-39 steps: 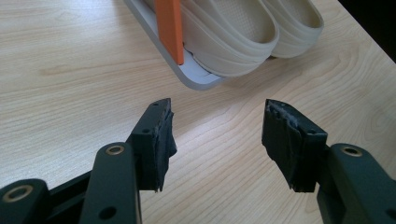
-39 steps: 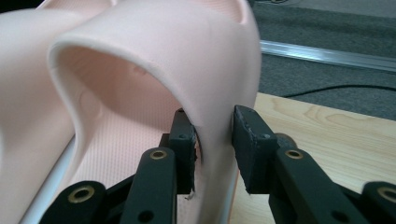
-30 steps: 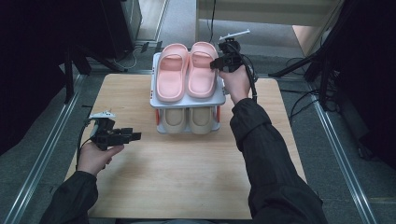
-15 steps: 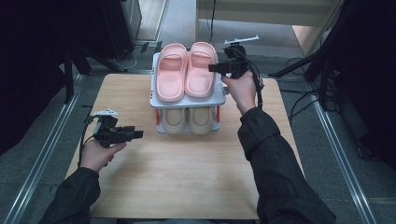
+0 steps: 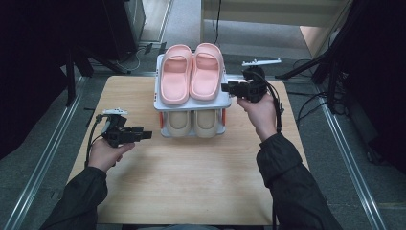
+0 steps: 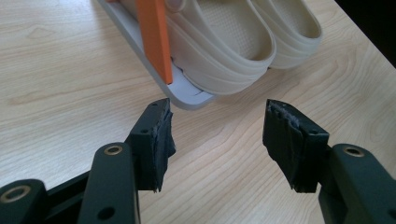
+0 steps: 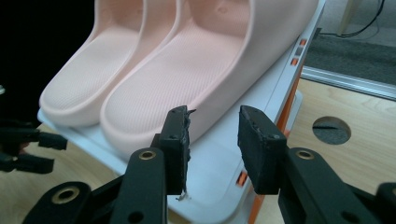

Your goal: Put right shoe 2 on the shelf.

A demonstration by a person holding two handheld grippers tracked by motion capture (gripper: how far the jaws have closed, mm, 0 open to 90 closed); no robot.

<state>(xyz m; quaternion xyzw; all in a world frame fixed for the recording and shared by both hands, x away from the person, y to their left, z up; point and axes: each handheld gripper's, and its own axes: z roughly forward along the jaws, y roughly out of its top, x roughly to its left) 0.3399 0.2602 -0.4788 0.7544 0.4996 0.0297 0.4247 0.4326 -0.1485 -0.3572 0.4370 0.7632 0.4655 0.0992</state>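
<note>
Wooden table [image 5: 191, 177]: pink slippers [image 5: 191, 76] lie just beyond the half-open, empty right hand-held gripper [image 5: 224, 87].

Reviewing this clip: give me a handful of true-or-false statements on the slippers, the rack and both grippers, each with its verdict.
1. The pink slippers lie on the rack's top shelf. True.
2. The beige slippers sit on the bare table beside the rack. False: they sit on the lower shelf, under the pink pair.
3. The right gripper grips a pink slipper. False: its fingers stand apart just short of the slipper's edge, nothing between them.
4. The left gripper is open above the wooden table. True.
5. The rack has orange posts. True.
</note>
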